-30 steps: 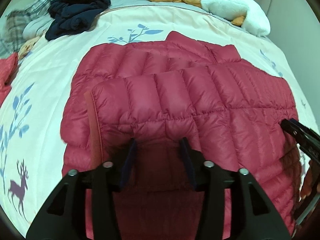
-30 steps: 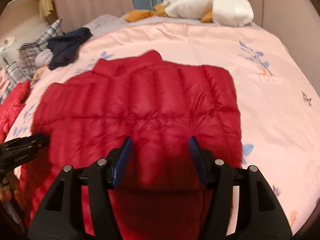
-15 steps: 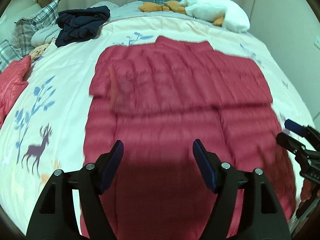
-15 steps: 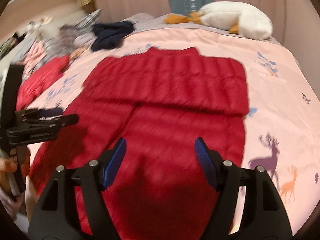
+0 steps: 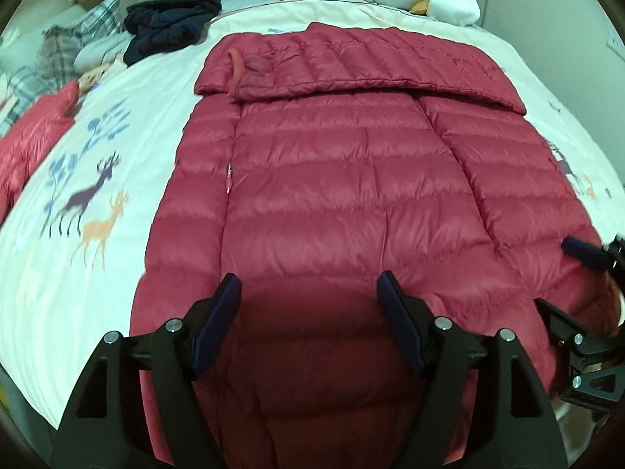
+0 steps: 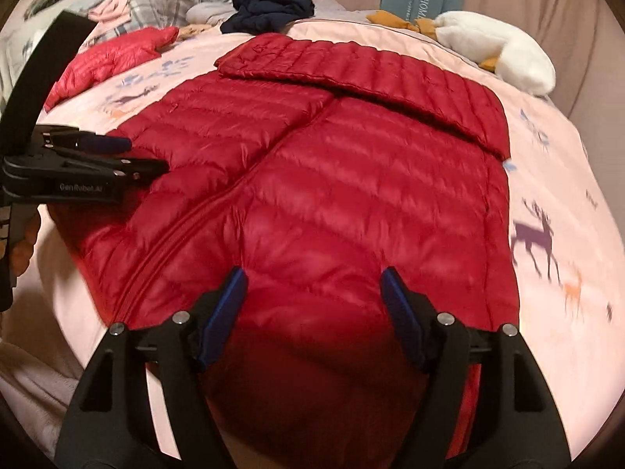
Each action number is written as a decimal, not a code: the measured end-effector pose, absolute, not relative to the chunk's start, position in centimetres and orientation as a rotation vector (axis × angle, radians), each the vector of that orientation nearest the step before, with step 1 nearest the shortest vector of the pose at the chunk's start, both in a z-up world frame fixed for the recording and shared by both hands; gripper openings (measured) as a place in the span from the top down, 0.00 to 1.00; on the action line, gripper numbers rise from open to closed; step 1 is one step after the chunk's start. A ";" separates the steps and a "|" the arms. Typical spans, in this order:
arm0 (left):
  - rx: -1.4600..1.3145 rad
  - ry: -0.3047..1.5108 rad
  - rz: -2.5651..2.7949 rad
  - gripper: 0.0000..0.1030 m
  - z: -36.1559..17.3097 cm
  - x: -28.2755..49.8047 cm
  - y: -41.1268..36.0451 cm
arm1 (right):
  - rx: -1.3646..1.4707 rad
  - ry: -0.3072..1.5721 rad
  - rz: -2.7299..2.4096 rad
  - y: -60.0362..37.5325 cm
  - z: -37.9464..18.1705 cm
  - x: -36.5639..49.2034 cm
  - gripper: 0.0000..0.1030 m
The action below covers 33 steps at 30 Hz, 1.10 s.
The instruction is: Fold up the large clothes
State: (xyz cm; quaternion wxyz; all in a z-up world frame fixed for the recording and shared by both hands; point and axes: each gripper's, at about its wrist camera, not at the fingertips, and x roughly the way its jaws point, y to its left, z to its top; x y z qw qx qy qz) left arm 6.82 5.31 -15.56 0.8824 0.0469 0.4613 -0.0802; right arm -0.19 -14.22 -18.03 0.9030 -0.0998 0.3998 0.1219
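Tools (image 5: 308, 312) withdrawn; jacket (image 5: 343, 179) beyond.

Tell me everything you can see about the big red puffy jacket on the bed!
The red puffy jacket is a shiny quilted down coat with puffed rows stitched across it. It lies flat on the pale bedspread printed with deer. A long seam or zipper line runs down it, and its far part is folded over into a band across the top, with a cuff-like edge showing at that band's left end. Nothing grips it.
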 end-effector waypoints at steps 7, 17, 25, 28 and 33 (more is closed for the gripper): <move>0.049 0.969 -0.154 0.21 -14.2 4.3 7.8 | -0.128 0.854 0.296 -16.8 -17.4 -2.1 0.28; -0.231 0.929 -0.051 0.19 -12.1 2.8 16.6 | 0.019 0.813 0.277 -20.4 -14.5 -4.6 0.18; -0.459 0.947 -0.125 0.19 -13.3 2.8 20.3 | 0.354 0.843 0.188 -27.4 -14.5 -3.8 0.17; -0.532 0.968 -0.193 0.19 -14.1 2.8 20.6 | 0.455 0.874 0.186 -29.3 -15.6 -3.5 0.17; -0.600 1.014 -0.310 0.19 -15.7 3.3 19.6 | 0.554 0.930 0.221 -30.1 -17.4 -3.0 0.17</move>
